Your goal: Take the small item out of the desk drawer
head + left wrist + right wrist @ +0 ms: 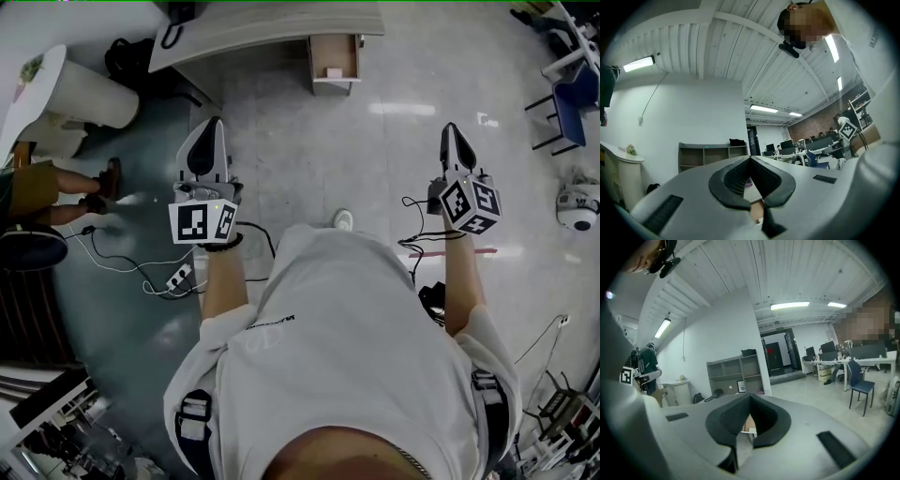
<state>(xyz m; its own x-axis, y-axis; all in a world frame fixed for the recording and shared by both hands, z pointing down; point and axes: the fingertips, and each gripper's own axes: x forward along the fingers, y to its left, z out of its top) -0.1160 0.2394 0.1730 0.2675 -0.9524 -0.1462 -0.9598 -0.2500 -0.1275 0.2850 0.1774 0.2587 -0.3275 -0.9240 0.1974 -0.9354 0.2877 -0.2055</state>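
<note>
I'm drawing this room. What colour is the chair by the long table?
Blue, with dark legs. The chair shows best in the right gripper view.

right gripper [750, 395]: jaws shut tip to tip, nothing clamped. Through the slot behind the pads I can see a tan panel [750, 423] with a white edge, can't ID it. Gripper points at a grey shelf unit [735, 373] against the white wall. Black bag [749, 352] on its top, right end. Framed picture [741, 386] in the lower row. Dark doorway [777, 355] just right of the shelves. Blue chair [860, 385] on the floor far right, beside a white desk [843, 363]. Rounded white cabinet [677, 391] left of the shelves.
</note>
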